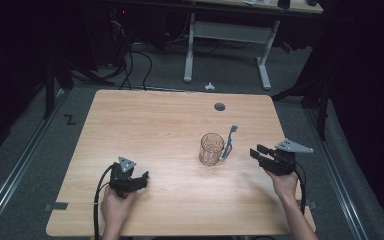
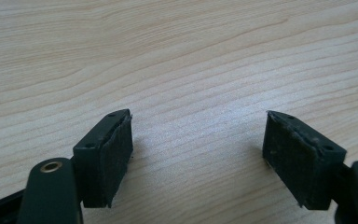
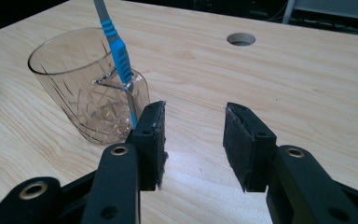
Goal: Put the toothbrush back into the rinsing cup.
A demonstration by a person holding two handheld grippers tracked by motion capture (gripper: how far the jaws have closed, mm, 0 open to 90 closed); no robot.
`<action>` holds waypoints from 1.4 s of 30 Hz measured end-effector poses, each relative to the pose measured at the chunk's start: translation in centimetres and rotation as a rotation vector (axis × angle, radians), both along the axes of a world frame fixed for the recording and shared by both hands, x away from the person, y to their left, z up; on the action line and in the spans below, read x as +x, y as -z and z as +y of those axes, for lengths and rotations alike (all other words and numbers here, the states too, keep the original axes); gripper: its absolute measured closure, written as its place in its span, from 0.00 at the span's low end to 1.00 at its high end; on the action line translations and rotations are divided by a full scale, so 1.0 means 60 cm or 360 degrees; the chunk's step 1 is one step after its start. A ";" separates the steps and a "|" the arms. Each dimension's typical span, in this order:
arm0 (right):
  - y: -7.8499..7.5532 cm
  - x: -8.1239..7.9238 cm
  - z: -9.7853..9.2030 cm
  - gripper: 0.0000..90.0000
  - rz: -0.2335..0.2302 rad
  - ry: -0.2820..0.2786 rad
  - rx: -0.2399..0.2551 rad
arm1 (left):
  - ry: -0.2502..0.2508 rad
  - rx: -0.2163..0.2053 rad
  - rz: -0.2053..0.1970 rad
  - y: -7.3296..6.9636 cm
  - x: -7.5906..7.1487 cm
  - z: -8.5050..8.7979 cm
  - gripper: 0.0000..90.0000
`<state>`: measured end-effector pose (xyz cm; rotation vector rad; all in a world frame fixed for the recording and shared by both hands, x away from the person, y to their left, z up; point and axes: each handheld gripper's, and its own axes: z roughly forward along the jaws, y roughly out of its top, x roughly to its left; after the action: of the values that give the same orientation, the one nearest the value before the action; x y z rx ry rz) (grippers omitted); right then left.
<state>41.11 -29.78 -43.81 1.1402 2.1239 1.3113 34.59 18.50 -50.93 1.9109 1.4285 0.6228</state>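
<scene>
Toothbrush (image 1: 228,142) with a blue-and-grey handle leans against the outer wall of a cut-glass tumbler (image 1: 212,149), which stands upright near the middle of the wooden worktop (image 1: 145,130). In the high view the brush lies on the tumbler's right side, its head up and toward the far edge, its foot resting on the worktop beside the tumbler's base; the long axis therefore runs steeply upward and away from the person, tilted rather than flat. The right gripper (image 1: 260,151) is held just to the right of the tumbler, its jaws pointing left toward the brush, apart from it and released with nothing between them. In the right gripper view the toothbrush (image 3: 118,56) crosses in front of the tumbler (image 3: 86,86) just left of the left-hand jaw, so the handle lies outside the gap and slightly beyond the tips. The left gripper (image 1: 139,181) sits low near the front left of the worktop, well apart from both items; the left gripper view shows its jaws spread wide over bare wood. By this reading the right gripper is the nearer one, and a grasp of the handle would call for a small shift toward the tumbler, with the jaws closing across the slanted handle without nudging the glass.
</scene>
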 end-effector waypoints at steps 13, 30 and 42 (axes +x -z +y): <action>0.024 -0.008 -0.001 0.67 0.0040 0.0001 0.0003 | 0.0000 0.0000 0.0000 0.000 0.000 0.000 0.28; 0.051 -0.013 0.019 0.67 0.0107 -0.0034 -0.0005 | 0.0001 -0.0002 0.0000 0.000 0.000 0.000 0.28; 0.070 -0.002 0.027 0.66 0.0151 -0.0013 -0.0050 | 0.0001 -0.0002 0.0000 0.000 0.000 0.000 0.28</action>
<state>40.96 -28.18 -48.04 1.2044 2.2109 1.2462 34.59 18.51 -50.93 1.9107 1.4278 0.6213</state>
